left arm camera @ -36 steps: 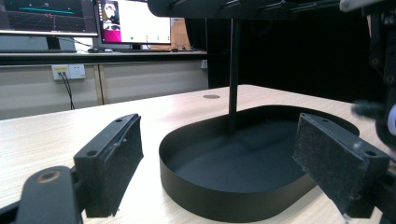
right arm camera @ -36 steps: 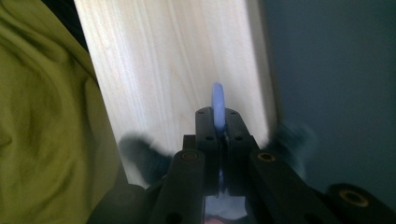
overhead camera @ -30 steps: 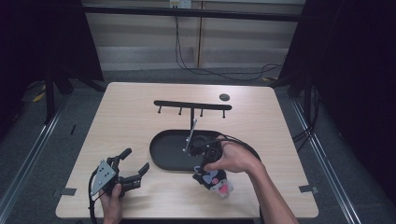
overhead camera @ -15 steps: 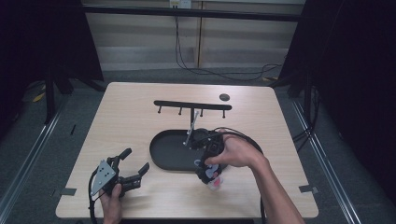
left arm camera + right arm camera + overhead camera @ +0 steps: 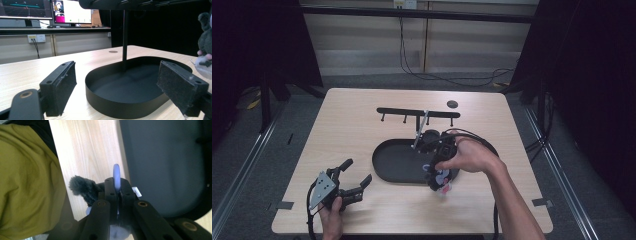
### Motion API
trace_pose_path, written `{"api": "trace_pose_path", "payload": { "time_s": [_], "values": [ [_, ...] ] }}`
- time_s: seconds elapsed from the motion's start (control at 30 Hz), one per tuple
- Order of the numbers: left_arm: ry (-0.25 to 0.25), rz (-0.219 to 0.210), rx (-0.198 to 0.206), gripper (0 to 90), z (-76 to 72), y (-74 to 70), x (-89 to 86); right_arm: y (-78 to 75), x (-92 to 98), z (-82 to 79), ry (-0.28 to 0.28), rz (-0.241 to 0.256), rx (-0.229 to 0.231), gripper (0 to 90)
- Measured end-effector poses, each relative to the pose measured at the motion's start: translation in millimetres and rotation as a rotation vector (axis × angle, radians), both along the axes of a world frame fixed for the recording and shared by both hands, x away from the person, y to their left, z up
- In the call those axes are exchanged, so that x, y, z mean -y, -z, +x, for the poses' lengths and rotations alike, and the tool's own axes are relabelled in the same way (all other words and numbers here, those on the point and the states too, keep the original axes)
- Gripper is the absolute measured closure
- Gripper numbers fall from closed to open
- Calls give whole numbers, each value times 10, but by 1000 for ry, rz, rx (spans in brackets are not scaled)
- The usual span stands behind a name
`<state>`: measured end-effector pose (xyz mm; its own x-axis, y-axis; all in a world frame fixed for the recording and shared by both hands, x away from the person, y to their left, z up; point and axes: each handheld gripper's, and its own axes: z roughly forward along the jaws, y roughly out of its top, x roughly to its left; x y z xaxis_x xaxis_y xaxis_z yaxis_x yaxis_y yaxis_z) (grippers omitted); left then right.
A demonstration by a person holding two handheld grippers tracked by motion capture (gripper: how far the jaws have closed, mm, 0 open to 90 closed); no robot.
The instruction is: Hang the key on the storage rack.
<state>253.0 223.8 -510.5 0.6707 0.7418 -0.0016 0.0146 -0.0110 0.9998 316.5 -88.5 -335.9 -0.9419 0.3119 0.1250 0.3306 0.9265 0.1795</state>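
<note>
The right gripper [image 5: 117, 185] clamps a plush toy's ring [image 5: 116, 178] above the black tray [image 5: 397, 165]. The left gripper [image 5: 354, 176] rests gaping on the table [image 5: 352, 125].

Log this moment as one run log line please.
right tool: shut on plush toy ring | plush toy: over tray edge | left tool: open, idle

One plush toy [image 5: 441, 181], one black tray [image 5: 387, 165], one hook rack [image 5: 418, 113], two grippers.

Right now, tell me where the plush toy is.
High view: the plush toy hangs from the shut right gripper, over the near right rim of the black tray.
</note>
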Motion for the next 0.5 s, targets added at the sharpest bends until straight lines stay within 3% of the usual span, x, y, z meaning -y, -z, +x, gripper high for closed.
{"api": "trace_pose_path", "payload": {
  "time_s": [0.2, 0.5],
  "values": [
    [-2, 0, 0, 153, -1, 0, 0, -90, -48, 5, -20, 1, 25, 875],
    [-2, 0, 0, 153, 0, 0, 0, -195, -61, 114, 0, 11, 35, 875]
  ]
}}
